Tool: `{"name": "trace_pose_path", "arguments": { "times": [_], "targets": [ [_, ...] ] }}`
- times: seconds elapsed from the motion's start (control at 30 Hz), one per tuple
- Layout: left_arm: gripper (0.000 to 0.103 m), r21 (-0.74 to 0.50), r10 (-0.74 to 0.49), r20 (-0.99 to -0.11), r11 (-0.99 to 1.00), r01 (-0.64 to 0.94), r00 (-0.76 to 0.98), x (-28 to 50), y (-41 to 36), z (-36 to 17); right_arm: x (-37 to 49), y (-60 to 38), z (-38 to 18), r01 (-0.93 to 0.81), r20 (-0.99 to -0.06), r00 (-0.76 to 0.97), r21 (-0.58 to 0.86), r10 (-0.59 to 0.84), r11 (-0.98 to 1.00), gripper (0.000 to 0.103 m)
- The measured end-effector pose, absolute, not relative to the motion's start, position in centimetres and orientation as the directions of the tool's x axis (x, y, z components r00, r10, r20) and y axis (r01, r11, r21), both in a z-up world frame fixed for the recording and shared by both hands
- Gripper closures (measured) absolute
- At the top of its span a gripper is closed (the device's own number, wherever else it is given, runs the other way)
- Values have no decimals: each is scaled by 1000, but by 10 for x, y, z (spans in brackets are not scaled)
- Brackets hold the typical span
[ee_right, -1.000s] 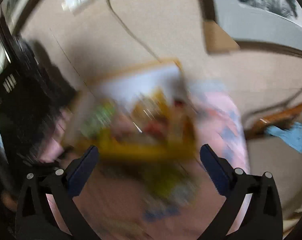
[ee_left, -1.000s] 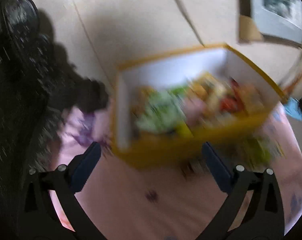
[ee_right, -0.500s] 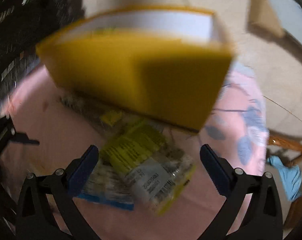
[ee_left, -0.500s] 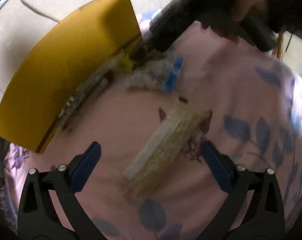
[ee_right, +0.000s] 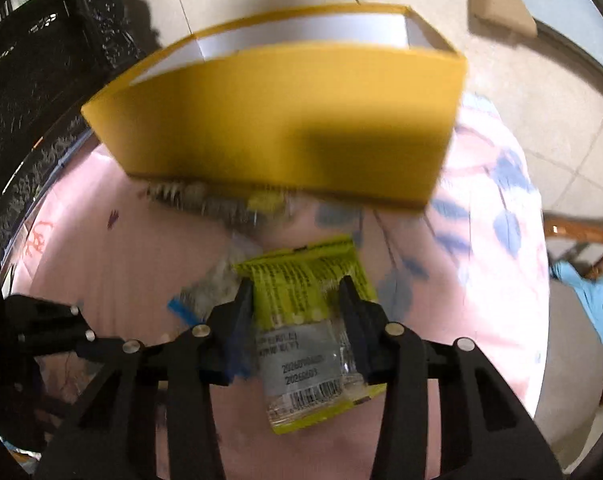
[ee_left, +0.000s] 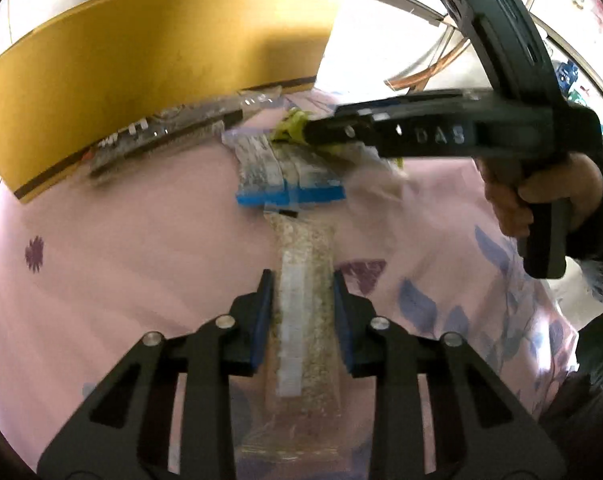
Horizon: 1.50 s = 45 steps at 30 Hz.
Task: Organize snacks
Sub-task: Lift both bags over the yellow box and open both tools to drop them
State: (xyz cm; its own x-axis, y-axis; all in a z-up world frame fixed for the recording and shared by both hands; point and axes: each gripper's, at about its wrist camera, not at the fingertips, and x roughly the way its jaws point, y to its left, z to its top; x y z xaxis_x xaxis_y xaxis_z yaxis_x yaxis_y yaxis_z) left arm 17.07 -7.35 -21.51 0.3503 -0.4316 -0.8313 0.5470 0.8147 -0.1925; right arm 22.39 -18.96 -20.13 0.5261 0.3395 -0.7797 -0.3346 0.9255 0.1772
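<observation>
The left gripper [ee_left: 301, 280] is closing on a long clear packet of pale grain snack [ee_left: 306, 320] lying on the pink cloth [ee_left: 121, 264], pads hard against its sides. The right gripper [ee_right: 295, 292] is closing too — around a yellow-green packet [ee_right: 301, 292], seemingly touching it through the blur. Both lie just before the yellow box [ee_right: 285, 120], near the cloth's far edge.

Beige tile floor [ee_right: 541, 92], dk cabinet [ee_right: 41, 60]

both wrist views close, angled downward
</observation>
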Motion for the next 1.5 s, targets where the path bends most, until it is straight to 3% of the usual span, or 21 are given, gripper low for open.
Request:
{"name": "trace_pose_path", "arguments": {
  "times": [0.07,0.1,0.13,0.17,0.2,0.27,0.3,0.37,0.43,0.6,0.67,0.77,0.9,1.07,1.3,1.5],
  "targets": [
    [75,-175,-413,-844,815,552,342,157,-77,-214,209,-191,-201,-355,-789,512,167,341,920,58],
    [75,-182,-417,-847,811,556,331,152,-77,-214,204,-190,-200,-372,-798,505,144,330,917,50],
    [74,-195,-427,-846,804,561,318,147,-76,-215,199,-186,-199,-393,-814,503,85,292,916,20],
    [74,-180,-422,-844,804,567,331,139,-78,-214,194,-181,-202,-419,-818,538,-50,203,907,5],
    [74,-153,-407,-844,806,571,349,135,-81,-213,192,-174,-206,-428,-794,591,-155,146,891,1],
    [73,-122,-386,-846,812,571,367,133,-82,-213,205,-167,-220,-458,-790,605,-238,104,857,1],
    [73,-123,-386,-845,814,567,370,125,-92,-211,214,-175,-221,-446,-800,574,-128,173,886,7],
    [73,-146,-401,-834,823,548,379,125,-90,-211,224,-193,-223,-383,-817,501,87,286,920,32],
    [73,-169,-412,-827,831,529,383,121,-91,-212,217,-201,-222,-347,-821,486,133,299,928,40],
    [73,-305,-453,-836,853,423,309,129,-76,-202,187,-221,-222,-184,-768,510,342,387,922,40],
    [73,-274,-444,-829,852,447,339,129,-77,-195,174,-231,-217,-120,-708,525,488,472,865,40],
    [74,-318,-531,-769,801,508,356,124,-74,-181,160,-243,-211,-79,-638,571,584,517,808,40],
    [74,-339,-530,-774,809,480,347,129,-70,-187,164,-258,-197,-57,-574,575,683,583,728,40],
    [76,-382,-555,-749,808,448,363,132,-62,-171,164,-282,-153,-80,-523,615,703,590,706,40],
    [76,-284,-561,-667,800,529,490,161,-46,-89,192,-290,-85,-148,-429,705,689,564,709,40],
    [76,-137,-489,-593,844,519,639,222,-23,-50,250,-277,-49,-244,-359,734,653,576,717,40]
  ]
}}
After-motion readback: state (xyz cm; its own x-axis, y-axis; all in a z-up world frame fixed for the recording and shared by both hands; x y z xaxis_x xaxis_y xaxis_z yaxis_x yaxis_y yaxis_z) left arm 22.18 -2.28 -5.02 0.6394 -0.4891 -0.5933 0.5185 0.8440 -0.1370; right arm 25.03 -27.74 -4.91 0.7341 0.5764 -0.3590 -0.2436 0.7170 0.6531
